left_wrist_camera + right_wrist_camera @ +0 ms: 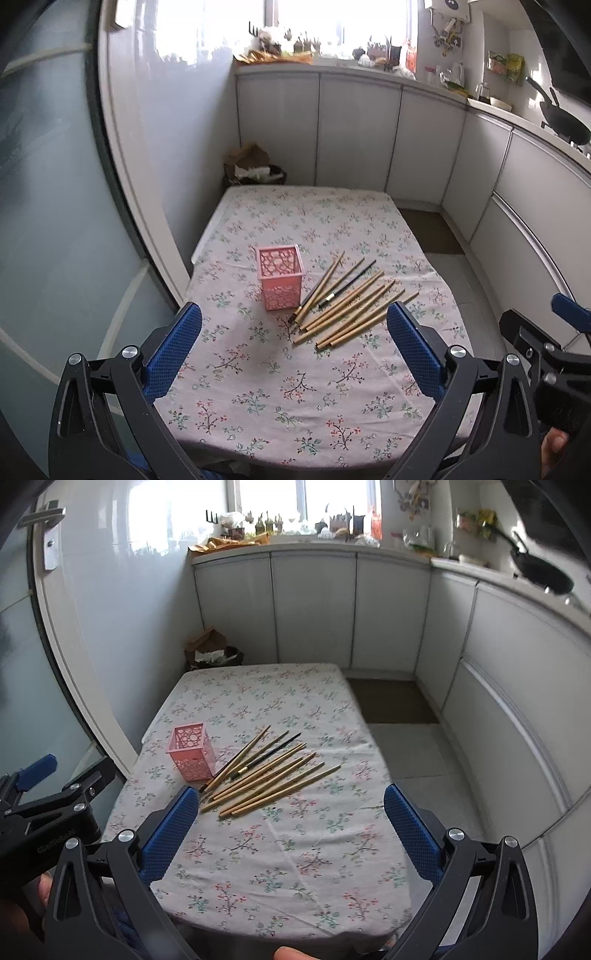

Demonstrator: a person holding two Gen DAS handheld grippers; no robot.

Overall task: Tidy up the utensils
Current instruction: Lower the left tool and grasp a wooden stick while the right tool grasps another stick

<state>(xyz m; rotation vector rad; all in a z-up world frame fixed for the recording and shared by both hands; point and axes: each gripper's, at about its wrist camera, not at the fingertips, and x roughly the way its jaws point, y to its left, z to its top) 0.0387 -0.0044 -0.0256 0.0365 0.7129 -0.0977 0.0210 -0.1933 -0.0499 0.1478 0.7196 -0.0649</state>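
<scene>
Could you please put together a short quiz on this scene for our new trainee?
1. True or false: the pink holder already has sticks in it.
2. Which stick differs in colour from the bamboo sticks? A) a black one B) a red one C) a white one
3. Fill in: both the left gripper and the right gripper are ____.

Key: 1 false, it looks empty. 2 A, the black stick. 3 open, holding nothing, above the tablecloth.
</scene>
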